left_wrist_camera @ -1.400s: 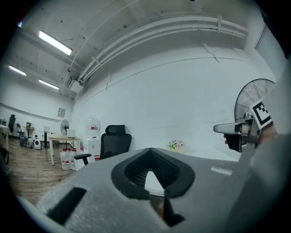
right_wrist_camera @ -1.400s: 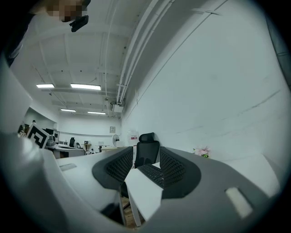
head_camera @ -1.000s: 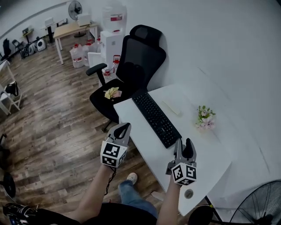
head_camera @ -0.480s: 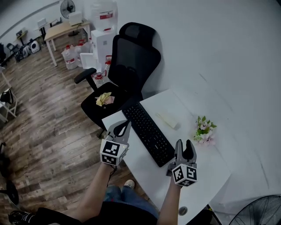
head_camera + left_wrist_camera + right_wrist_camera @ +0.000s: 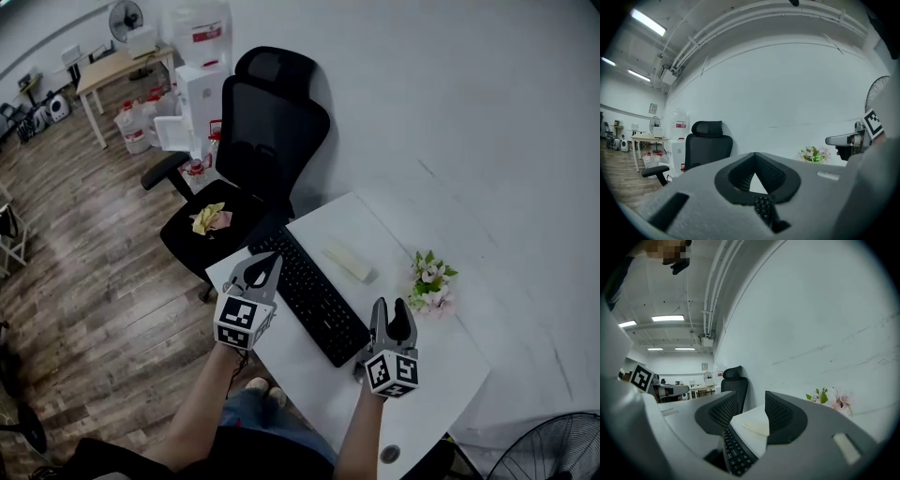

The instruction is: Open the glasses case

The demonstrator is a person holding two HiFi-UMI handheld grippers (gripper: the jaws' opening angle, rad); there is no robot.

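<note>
The glasses case (image 5: 349, 262), a pale cream oblong, lies shut on the white table (image 5: 450, 356) just right of a black keyboard (image 5: 309, 292). My left gripper (image 5: 265, 261) hovers over the table's left corner by the keyboard's near end, jaws shut on nothing; its tips meet in the left gripper view (image 5: 754, 154). My right gripper (image 5: 392, 307) hangs over the keyboard's front end, open and empty, well short of the case. In the right gripper view the glasses case (image 5: 757, 427) shows far ahead between the parted jaws of the right gripper (image 5: 751, 404).
A small pot of pink and white flowers (image 5: 429, 281) stands right of the case. A black office chair (image 5: 267, 131) with a yellow crumpled thing (image 5: 210, 218) on its seat sits behind the table's left end. A fan (image 5: 548, 450) stands at the lower right.
The head view has swung, so chair, table and keyboard lie further left in the frame. Both grippers keep about the same places and the same jaw states.
</note>
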